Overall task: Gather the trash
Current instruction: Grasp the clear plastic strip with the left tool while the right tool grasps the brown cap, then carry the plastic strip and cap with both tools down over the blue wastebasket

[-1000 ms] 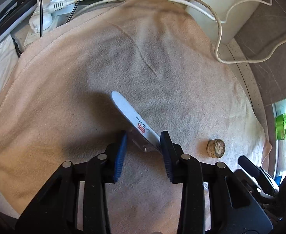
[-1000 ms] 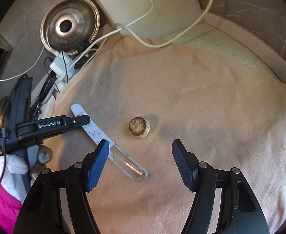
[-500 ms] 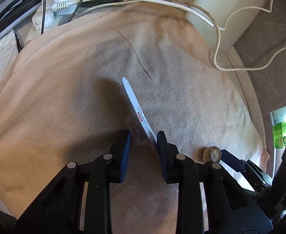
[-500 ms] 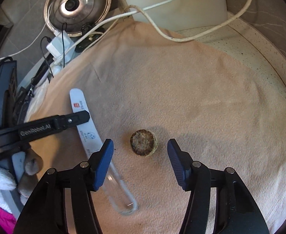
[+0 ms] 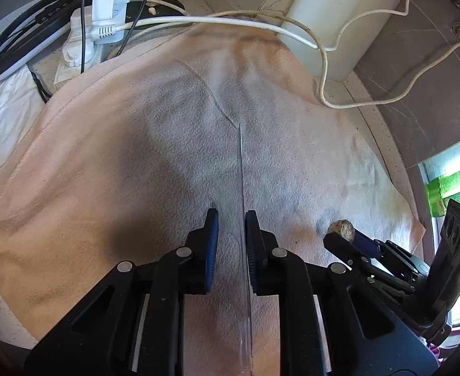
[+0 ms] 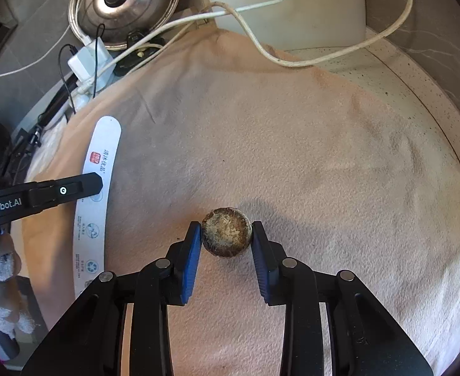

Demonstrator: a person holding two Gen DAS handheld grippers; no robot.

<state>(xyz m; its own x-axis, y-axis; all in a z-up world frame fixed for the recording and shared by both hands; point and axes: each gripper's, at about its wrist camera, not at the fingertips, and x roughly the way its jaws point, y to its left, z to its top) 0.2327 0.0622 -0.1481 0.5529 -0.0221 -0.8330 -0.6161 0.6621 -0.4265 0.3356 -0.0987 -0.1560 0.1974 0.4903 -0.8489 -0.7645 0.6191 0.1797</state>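
A long white wrapper strip with a red logo and a clear end stands edge-on between the pads of my left gripper. Those jaws are closing on it. From the right wrist view I see the strip's printed face, with one left finger across it. A round brown crusty lump sits on the beige cloth. My right gripper is closing on the lump, and both blue pads touch its sides. The left wrist view shows that lump at the right gripper's tips.
A white power strip with plugs and white cables lie along the cloth's far edge. A white box and a steel pot lid stand behind. A gloved hand is at lower left. Speckled counter shows at the right.
The left jaws narrowed around the strip, which tipped from flat to edge-on. The right gripper came down over the lump and its jaws closed from wide apart onto its sides.
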